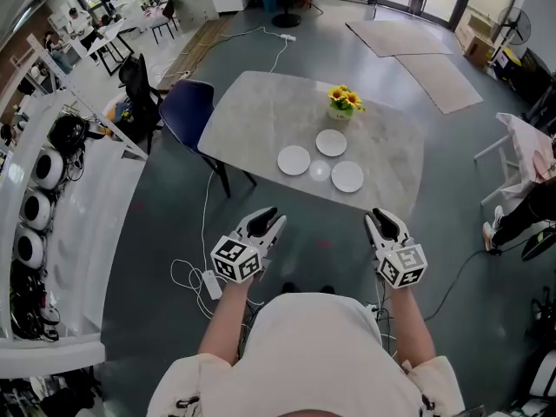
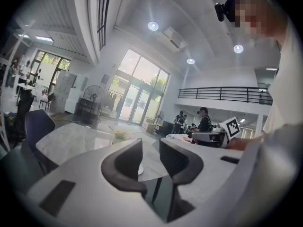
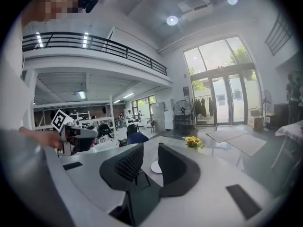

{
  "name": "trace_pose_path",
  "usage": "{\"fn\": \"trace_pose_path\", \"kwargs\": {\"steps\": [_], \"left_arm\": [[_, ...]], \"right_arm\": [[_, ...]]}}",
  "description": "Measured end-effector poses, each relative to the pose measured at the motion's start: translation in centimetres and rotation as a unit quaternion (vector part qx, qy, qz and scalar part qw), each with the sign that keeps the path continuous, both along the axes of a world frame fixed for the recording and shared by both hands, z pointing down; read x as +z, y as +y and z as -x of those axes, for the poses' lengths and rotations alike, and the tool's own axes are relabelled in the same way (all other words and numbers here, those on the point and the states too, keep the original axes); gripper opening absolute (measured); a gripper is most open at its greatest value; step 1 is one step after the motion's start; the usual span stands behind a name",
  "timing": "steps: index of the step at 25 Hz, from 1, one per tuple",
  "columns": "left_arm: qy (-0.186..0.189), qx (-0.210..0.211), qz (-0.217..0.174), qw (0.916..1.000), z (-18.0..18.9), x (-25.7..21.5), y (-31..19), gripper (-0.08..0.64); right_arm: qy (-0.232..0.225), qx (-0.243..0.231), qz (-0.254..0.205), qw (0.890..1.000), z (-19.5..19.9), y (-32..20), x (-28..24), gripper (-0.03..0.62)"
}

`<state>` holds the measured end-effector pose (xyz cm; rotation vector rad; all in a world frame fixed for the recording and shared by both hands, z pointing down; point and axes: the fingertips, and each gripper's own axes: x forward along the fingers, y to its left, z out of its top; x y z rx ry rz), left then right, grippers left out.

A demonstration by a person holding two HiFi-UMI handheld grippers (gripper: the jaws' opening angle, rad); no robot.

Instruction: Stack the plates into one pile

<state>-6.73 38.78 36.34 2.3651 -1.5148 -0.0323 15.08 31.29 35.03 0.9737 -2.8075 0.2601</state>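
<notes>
**Q:** Where is the surface, and what is on it?

**A:** The pale, stone-patterned surface (image 1: 261, 111) fills the upper centre of the head view and sits at a slant to the frame. A blue chair (image 1: 184, 109) stands at its left edge. Three white round plates lie flat and face up toward its lower right edge, unstacked. They are the left plate (image 1: 294, 160), the upper plate (image 1: 331, 142) and the lower-right plate (image 1: 347, 176). Being round, they have no long axis. A smaller pale disc (image 1: 320, 170) lies among them, and contact with the plates cannot be confirmed. A pot of yellow flowers (image 1: 341, 102) stands above the group.

**Q:** How are the hands and tools posed?

**A:** Both forearms reach forward from the bottom of the head view, side by side. The tools are near level and aimed at the surface, well apart from the plates. The left tool (image 1: 271, 219) (image 2: 150, 152) has its jaws spread with nothing between them. The right tool (image 1: 380, 220) (image 3: 150, 162) is likewise spread and empty.

**Q:** Any markings?

**A:** Each tool carries a cube with black-and-white square markers.
</notes>
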Motion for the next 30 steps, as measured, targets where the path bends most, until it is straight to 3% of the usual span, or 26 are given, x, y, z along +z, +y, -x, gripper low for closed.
{"fn": "trace_pose_path", "kwargs": {"steps": [19, 30], "left_arm": [[0.003, 0.024, 0.029, 0.9993, 4.6, 2.2, 0.7, 0.117], [0.015, 0.018, 0.040, 0.9989, 5.4, 3.7, -2.0, 0.117]], "right_arm": [[0.000, 0.034, 0.022, 0.999, 3.5, 1.0, 1.4, 0.104], [0.002, 0.033, 0.041, 0.999, 4.1, -2.0, 3.0, 0.104]]}}
